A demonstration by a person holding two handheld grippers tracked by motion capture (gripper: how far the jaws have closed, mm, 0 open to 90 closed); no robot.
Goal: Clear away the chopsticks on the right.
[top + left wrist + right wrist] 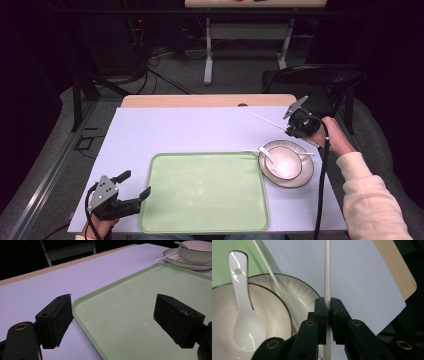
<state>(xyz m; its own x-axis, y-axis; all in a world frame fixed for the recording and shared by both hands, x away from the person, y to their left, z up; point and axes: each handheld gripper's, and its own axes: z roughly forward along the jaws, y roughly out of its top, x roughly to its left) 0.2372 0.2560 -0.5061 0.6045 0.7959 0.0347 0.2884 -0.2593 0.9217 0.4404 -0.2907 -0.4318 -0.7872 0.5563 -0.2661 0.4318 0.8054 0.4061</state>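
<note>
My right gripper point(291, 131) point(327, 302) is shut on a thin white chopstick point(267, 121) point(327, 270), held above the lilac table cover just behind the plate. A second chopstick point(274, 280) point(307, 153) point(162, 258) lies across the striped plate point(302, 177) point(304, 295). On that plate stands a white bowl point(286, 162) point(272, 315) point(197, 252) with a white ceramic spoon point(266, 154) point(242, 305) in it. My left gripper point(137, 182) point(113, 315) is open at the front left corner of the green tray point(200, 190) point(140, 302), nothing between its jaws.
The tray lies at the table's middle front, with the plate against its right edge. The bare wooden table edge point(200, 100) runs along the far side. A dark chair point(310, 80) stands behind the right corner, and a second table's legs point(207, 55) are farther back.
</note>
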